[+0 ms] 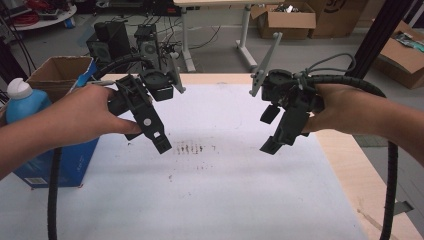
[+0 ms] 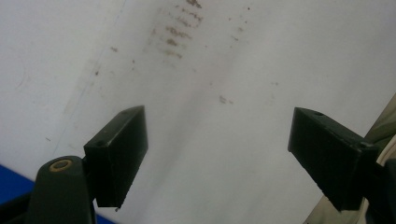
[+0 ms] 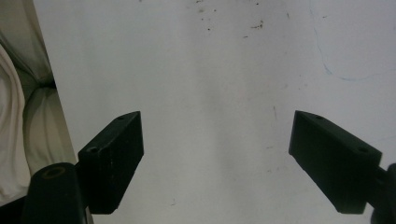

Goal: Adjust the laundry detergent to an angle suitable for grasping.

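Observation:
Two hands hold both grippers in the air above a table covered by a white sheet (image 1: 225,190). My left gripper (image 1: 150,137) hangs over the sheet's left-middle and points down and to the right. In its own view the left gripper (image 2: 217,154) is open, with bare sheet between the wide-apart jaws. My right gripper (image 1: 270,130) hovers at the right-middle and points down and to the left. It is open too, and the right gripper (image 3: 217,158) has nothing between its jaws.
Brown smudges (image 1: 192,147) mark the sheet between the grippers. At the table's left stand a blue box (image 1: 75,160), a blue bottle with a white cap (image 1: 22,100) and an open cardboard box (image 1: 60,72). Bare wooden tabletop (image 1: 350,165) runs along the right. Pale cloth (image 3: 18,93) lies beyond the sheet's edge.

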`<state>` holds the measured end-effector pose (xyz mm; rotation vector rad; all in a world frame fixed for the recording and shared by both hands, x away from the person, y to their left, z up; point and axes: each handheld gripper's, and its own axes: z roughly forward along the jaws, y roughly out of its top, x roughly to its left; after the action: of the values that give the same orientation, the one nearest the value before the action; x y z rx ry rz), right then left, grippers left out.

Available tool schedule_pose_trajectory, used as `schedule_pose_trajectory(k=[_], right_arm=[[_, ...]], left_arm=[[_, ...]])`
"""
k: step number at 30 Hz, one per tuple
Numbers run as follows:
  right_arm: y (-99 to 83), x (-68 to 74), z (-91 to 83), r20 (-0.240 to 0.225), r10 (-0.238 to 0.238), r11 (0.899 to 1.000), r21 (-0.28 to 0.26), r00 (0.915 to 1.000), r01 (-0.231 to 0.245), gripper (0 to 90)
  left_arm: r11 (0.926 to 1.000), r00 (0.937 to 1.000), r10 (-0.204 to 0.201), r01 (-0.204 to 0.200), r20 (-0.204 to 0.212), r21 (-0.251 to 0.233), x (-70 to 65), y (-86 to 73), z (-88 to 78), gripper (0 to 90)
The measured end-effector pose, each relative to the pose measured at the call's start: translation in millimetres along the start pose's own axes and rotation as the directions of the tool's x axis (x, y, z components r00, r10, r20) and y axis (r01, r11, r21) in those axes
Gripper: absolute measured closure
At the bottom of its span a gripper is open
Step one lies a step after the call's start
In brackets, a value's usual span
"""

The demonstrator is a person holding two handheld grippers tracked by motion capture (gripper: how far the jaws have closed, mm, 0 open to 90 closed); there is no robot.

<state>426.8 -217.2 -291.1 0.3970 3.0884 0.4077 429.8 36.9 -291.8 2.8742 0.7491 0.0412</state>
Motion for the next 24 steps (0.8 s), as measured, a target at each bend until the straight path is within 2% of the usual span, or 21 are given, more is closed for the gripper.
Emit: schedule_pose_trajectory(k=[12,15,20,24], right_arm=[[-1.2,1.9,-2.6,0.005,0.006,1.0,-0.009,1.0,-0.006,17.8],[-1.8,4.0,-3.3,0.007,0.007,1.0,-0.014,1.0,-0.007,17.7],[-5.2,6.3,-1.6,0.0,0.021,0.999,-0.029,0.9998,-0.021,17.7],[-8.3,8.1,1.8,-0.004,0.032,0.999,-0.044,0.9995,-0.032,17.7]], left_arm=[[0.9999,0.9999,0.001,0.0,0.014,-0.013,1.1,-1.0,-4.6,20.6],[0.9986,0.9993,-0.024,0.025,0.028,-0.046,3.7,-0.4,-7.8,20.6],[0.9968,0.998,-0.055,0.057,0.029,-0.057,5.1,-1.9,-7.4,21.1],[0.9936,0.9955,-0.082,0.085,0.048,-0.074,9.3,-7.4,-7.2,21.6]])
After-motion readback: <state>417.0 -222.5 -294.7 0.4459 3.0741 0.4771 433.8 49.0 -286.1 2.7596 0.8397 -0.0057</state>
